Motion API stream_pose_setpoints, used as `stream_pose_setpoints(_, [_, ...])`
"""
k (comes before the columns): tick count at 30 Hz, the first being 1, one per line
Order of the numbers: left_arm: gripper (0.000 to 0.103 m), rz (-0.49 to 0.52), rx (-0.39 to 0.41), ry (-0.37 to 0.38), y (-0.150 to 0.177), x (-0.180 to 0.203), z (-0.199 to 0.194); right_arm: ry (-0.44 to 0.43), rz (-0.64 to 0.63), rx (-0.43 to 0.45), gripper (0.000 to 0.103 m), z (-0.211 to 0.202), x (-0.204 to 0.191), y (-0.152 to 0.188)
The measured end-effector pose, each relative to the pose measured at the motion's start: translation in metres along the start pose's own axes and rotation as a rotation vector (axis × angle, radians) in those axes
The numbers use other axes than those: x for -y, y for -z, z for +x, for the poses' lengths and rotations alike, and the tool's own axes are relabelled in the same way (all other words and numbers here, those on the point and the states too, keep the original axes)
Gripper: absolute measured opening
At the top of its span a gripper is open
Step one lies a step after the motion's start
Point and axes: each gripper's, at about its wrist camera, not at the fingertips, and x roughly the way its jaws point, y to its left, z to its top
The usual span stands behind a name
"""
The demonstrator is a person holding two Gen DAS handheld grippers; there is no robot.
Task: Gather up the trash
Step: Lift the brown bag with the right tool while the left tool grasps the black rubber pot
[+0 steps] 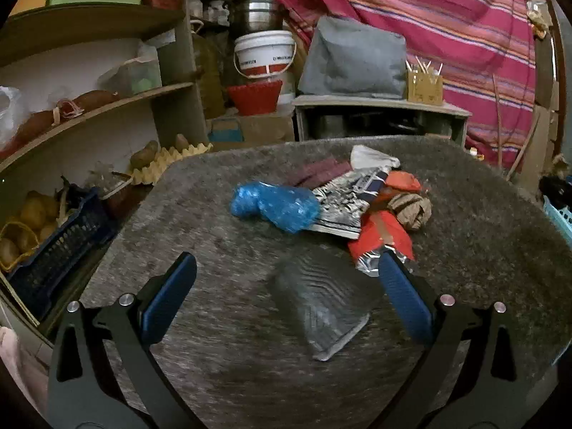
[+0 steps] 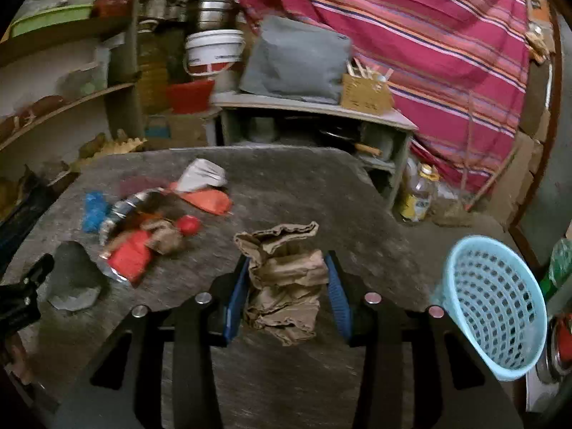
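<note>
A pile of trash lies on the grey felt table [image 1: 214, 375]: a blue plastic bag [image 1: 275, 205], a silver printed wrapper [image 1: 343, 203], a red foil wrapper [image 1: 382, 239], a brown paper wad [image 1: 411, 207] and a clear plastic tray [image 1: 321, 304]. My left gripper [image 1: 286, 271] is open, its fingers on either side of the clear tray, above the table. My right gripper [image 2: 286, 279] is shut on a crumpled brown paper bag [image 2: 286, 279] and holds it over the table. A light blue mesh basket [image 2: 497, 311] stands at the right in the right wrist view.
Shelves [image 1: 89, 107] with a dark blue crate of potatoes [image 1: 53, 246] stand to the left. A low grey cabinet [image 1: 379, 118] and a white bucket [image 1: 264, 53] stand behind the table. A striped red cloth [image 1: 447, 35] hangs at the back. An oil bottle [image 2: 418, 193] stands on the floor.
</note>
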Motion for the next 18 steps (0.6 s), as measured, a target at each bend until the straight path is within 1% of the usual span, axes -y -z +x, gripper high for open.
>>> stream_pose_setpoints(3, [0.098,-0.002,-0.013,-0.017,-0.001,0.011,0.007,-0.005,0.047,-0.034,0.042,0.006,0.018,0.012])
stream_pose_setpoints(4, [0.098,0.001,-0.022,-0.025,-0.001,0.015,0.010,-0.006,0.058,-0.035,0.042,0.005,0.022,0.013])
stream_pose_setpoints(6, [0.098,-0.007,-0.045,-0.007,-0.001,0.022,0.016,-0.005,0.083,-0.016,0.042,0.001,0.029,0.013])
stream_pose_setpoints(9, [0.098,-0.013,-0.065,-0.001,0.000,0.029,0.023,0.006,0.086,-0.005,0.042,-0.004,0.031,0.016])
stream_pose_setpoints(12, [0.098,-0.019,-0.088,-0.017,0.001,0.032,0.028,0.005,0.083,-0.023,0.042,0.000,0.029,0.021])
stream_pose_setpoints(15, [0.098,-0.031,-0.119,-0.056,0.003,0.029,0.036,0.001,0.085,-0.027,0.042,0.002,0.029,0.023])
stream_pose_setpoints(18, [0.098,-0.040,-0.158,-0.056,0.004,0.026,0.046,-0.003,0.105,-0.025,0.042,0.002,0.031,0.023])
